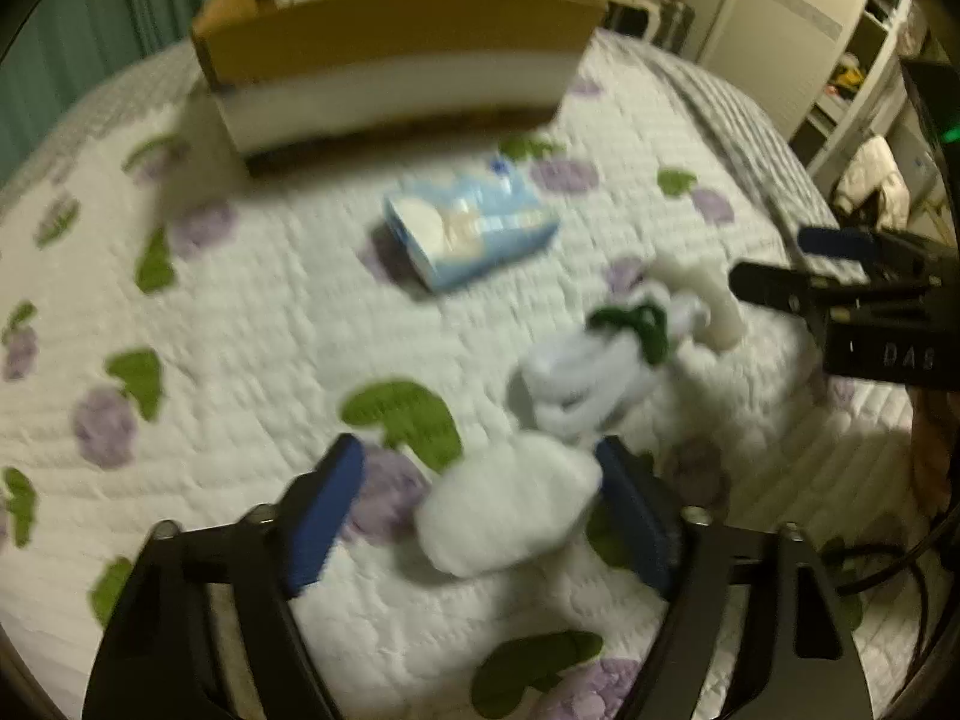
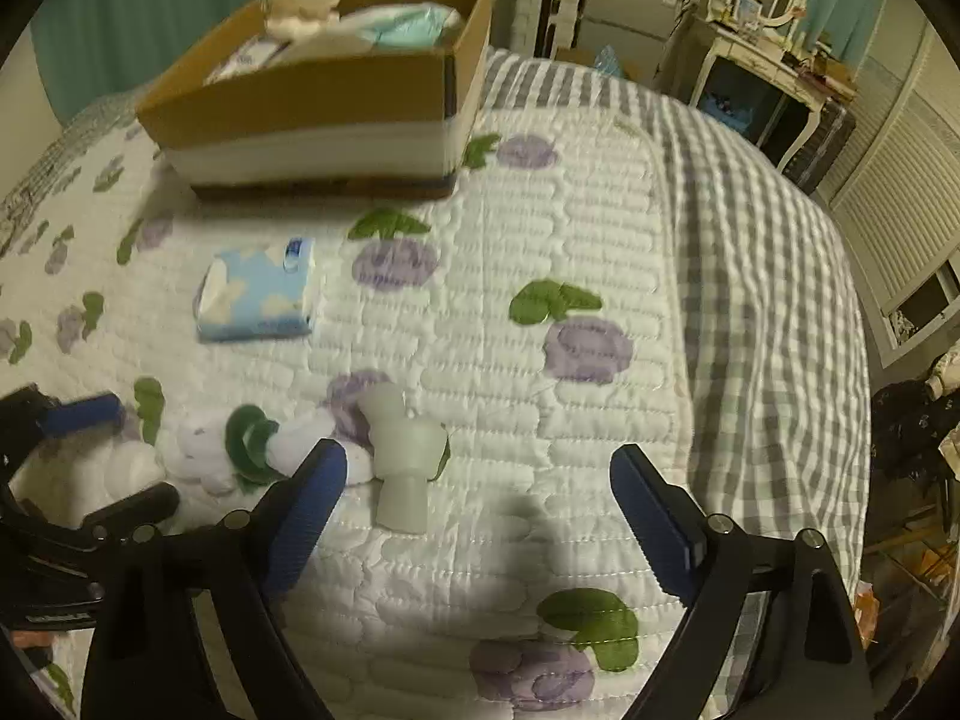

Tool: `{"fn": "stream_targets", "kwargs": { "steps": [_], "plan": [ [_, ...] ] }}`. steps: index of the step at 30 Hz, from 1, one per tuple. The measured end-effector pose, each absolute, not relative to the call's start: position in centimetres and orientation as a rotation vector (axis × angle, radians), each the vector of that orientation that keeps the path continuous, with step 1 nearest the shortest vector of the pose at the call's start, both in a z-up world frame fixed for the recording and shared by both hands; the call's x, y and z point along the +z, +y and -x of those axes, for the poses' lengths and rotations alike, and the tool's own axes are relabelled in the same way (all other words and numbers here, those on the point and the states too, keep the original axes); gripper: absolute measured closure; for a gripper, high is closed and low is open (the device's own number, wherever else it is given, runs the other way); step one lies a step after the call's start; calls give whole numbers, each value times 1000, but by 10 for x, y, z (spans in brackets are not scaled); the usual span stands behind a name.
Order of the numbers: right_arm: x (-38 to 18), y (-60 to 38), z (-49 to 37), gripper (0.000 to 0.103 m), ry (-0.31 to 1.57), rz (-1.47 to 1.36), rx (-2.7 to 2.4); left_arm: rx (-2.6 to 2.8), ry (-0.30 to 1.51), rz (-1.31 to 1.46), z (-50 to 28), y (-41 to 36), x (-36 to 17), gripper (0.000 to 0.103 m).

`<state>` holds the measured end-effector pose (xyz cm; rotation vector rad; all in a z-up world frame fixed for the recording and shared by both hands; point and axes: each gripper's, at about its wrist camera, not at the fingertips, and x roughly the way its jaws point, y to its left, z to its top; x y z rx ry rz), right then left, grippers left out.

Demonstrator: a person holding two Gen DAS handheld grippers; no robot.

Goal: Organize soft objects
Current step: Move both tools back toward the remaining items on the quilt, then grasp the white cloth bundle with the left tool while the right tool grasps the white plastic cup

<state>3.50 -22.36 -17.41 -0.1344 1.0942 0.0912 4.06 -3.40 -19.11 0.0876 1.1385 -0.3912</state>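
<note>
A white soft toy (image 1: 558, 384) with a green ribbon (image 1: 636, 324) is seen lying on the bed cover (image 1: 270, 324), which is white with purple flowers and green leaves. In the right wrist view the same toy (image 2: 204, 450) is seen at the lower left, stretched out across the cover.

The left gripper (image 1: 480, 516) is pointed down over one end of the toy. A fluffy white part of the toy is found between its blue pads (image 1: 327, 516). The pad on the right looks to be touching the fluff, but a gap is seen beside the other pad – so the toy is not squeezed. The jaws are held partly open.

The right gripper (image 2: 480, 522) is held wide open over the cover. Only bare cover is seen between its blue pads (image 2: 306, 516). A pale stubby part of the toy (image 2: 402, 456) lies just ahead of its left pad, and it cannot be told whether the two touch.

A blue tissue pack (image 2: 258, 294) is set farther back on the cover, well apart from the toy. Behind it a cardboard box (image 2: 312, 102) is placed – a cream soft toy (image 2: 300, 0) and other soft packs are already kept inside. The left wrist view is blurred.
</note>
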Motion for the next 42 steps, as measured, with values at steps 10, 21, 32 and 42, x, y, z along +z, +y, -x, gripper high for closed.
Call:
{"fn": "stream_targets", "kwargs": {
  "steps": [10, 21, 32, 42],
  "plan": [
    [-199, -213, -45, 50, 1184, 166, 160, -466, 1144, -54, -34, -34, -196, 66],
    [-203, -206, -52, 78, 1187, 144, 225, -450, 1099, -46, -39, -30, -187, 68],
    [-165, -222, -36, 78, 1033, 113, 110, -363, 959, -61, -41, -18, -160, 68],
    [-123, -211, -3, 78, 879, 98, 63, -324, 880, -34, -30, -9, -133, 68]
  ]
}}
